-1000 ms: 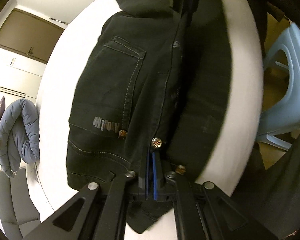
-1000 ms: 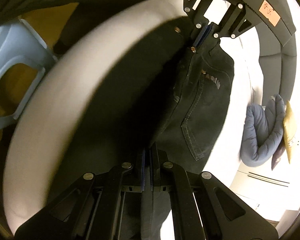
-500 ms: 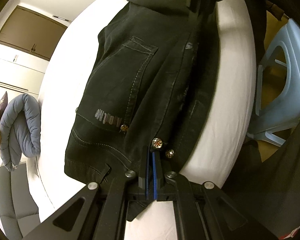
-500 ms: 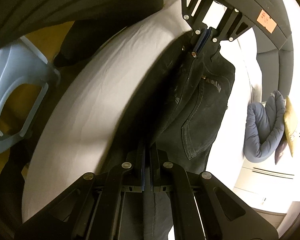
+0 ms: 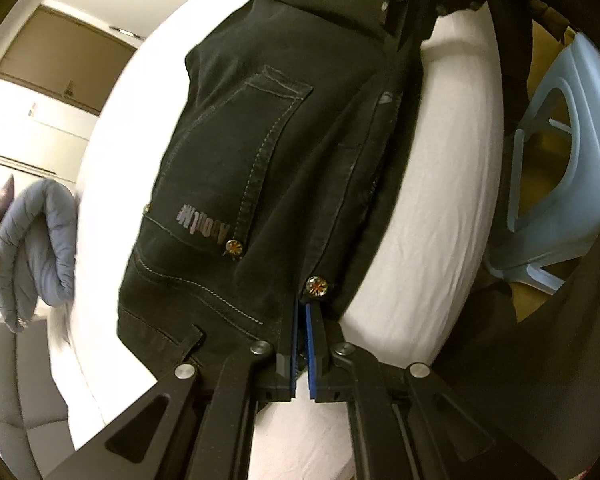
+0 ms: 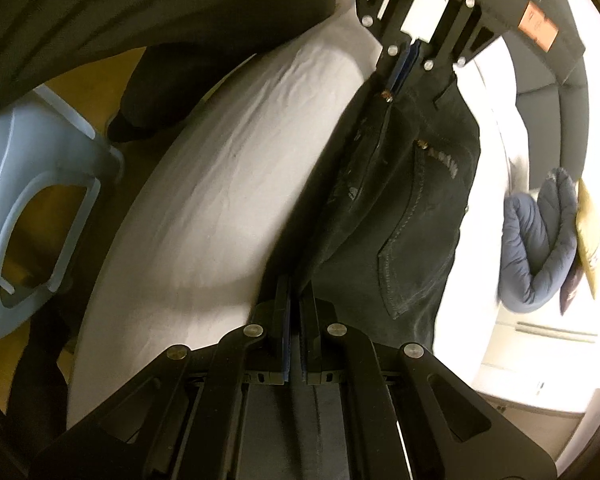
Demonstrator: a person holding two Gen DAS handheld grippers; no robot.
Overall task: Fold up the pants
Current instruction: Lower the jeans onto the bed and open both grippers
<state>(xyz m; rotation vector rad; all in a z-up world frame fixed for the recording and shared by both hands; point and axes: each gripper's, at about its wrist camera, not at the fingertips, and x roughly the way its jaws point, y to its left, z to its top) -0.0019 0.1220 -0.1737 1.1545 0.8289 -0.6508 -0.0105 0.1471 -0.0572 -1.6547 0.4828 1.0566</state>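
Black jeans (image 5: 260,168) with a back pocket and copper rivets hang stretched between my two grippers above a white bed (image 5: 432,184). My left gripper (image 5: 302,308) is shut on the waistband edge beside a rivet. My right gripper (image 6: 294,292) is shut on the opposite fabric edge of the jeans (image 6: 400,208). Each gripper shows at the top of the other's view: the right one in the left wrist view (image 5: 414,4), the left one in the right wrist view (image 6: 406,64). The lower legs are hidden.
A light blue plastic stool (image 5: 560,148) stands on the wooden floor beside the bed; it also shows in the right wrist view (image 6: 32,208). A folded blue-grey duvet (image 5: 36,248) lies at the bed's far side. A grey headboard (image 6: 540,92) curves behind.
The jeans have been lifted and shifted across the bed, away from the stool side. More white sheet shows beside them. Both grippers stay shut on the fabric.
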